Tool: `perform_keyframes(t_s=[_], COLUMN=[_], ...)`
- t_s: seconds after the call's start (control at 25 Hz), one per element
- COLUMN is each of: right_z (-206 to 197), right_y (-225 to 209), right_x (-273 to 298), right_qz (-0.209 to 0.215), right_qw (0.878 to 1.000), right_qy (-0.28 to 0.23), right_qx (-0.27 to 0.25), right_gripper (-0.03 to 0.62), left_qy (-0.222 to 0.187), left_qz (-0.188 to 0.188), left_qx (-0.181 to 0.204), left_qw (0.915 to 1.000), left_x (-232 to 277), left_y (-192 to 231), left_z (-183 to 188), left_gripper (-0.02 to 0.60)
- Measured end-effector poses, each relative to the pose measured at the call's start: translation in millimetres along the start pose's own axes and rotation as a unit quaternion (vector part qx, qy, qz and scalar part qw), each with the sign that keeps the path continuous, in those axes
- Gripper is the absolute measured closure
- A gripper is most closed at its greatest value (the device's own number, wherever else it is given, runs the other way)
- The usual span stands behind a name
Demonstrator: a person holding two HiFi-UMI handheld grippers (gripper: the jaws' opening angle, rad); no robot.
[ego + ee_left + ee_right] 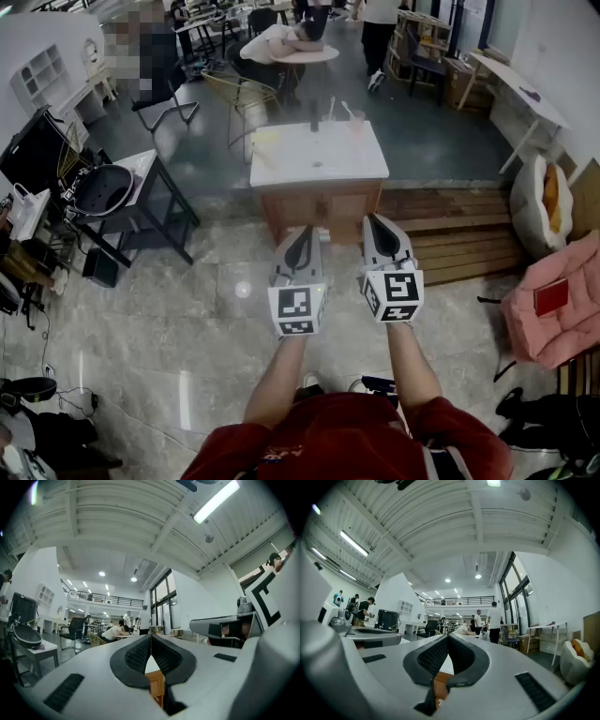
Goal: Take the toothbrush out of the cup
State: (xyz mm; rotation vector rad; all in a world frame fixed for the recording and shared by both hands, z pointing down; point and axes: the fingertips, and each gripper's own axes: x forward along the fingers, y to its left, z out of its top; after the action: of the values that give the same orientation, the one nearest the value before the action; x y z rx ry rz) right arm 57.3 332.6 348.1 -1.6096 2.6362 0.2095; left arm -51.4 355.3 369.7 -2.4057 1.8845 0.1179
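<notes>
Open hall with a polished stone floor (187, 319), desks and chairs further back.

Head view:
- White-topped wooden worktop (319, 167) stands ahead of me, well apart from both grippers.
- At its far edge I count two small pale cups. One cup (356, 124) has the toothbrush (348, 110) slanting out of it. The second cup (329, 119) also holds a thin stick. Both are too small to make out in detail.
- The only print I can read is the black-and-white square pattern on the two marker cubes, one per gripper: left cube (297, 310), right cube (395, 295).
- Left gripper (304, 231) and right gripper (373, 219) are side by side, held out over the floor short of the worktop. Their fingers touch nothing.
- One person is slumped over a round table (309, 54) beyond the worktop.

Left gripper view:
- My left gripper (151, 641) has its two ribbed black fingers (136, 654) pressed together along a single seam, with nothing between them.
- Below the seam I see a sliver of the white top and wooden front of the worktop (155, 682).

Right gripper view:
- My right gripper (447, 640) is likewise fully closed, with its fingers (430, 657) meeting and empty.
- The wooden front of the worktop (440, 687) shows under them.
- Neither cup can be picked out here.
</notes>
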Motion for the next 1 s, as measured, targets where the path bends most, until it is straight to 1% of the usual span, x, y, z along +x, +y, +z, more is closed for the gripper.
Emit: perform_keyframes(t_s=[0.28, 0.52, 0.72, 1.0], right_z=[1, -2, -9, -24], right_y=[14, 26, 36, 28], right_x=[17, 30, 42, 64], right_qz=[0.001, -0.010, -0.016, -0.025], right_qw=[1.000, 1.000, 1.000, 1.000], right_qy=[-0.002, -0.010, -0.010, 0.002], right_qx=[-0.011, 0.000, -0.002, -0.003], right_gripper=[0.566, 0.565, 0.565, 0.565], left_qy=[-0.006, -0.010, -0.014, -0.013], left_qz=[-0.003, -0.008, -0.012, -0.018], left_qx=[0.004, 0.006, 0.002, -0.006], left_qw=[1.0000, 0.9999, 0.9998, 0.9997], left_x=[5, 6, 9, 33], left_y=[17, 35, 52, 64], left_z=[0, 0, -3, -10], left_gripper=[0.552, 0.552, 0.552, 0.552])
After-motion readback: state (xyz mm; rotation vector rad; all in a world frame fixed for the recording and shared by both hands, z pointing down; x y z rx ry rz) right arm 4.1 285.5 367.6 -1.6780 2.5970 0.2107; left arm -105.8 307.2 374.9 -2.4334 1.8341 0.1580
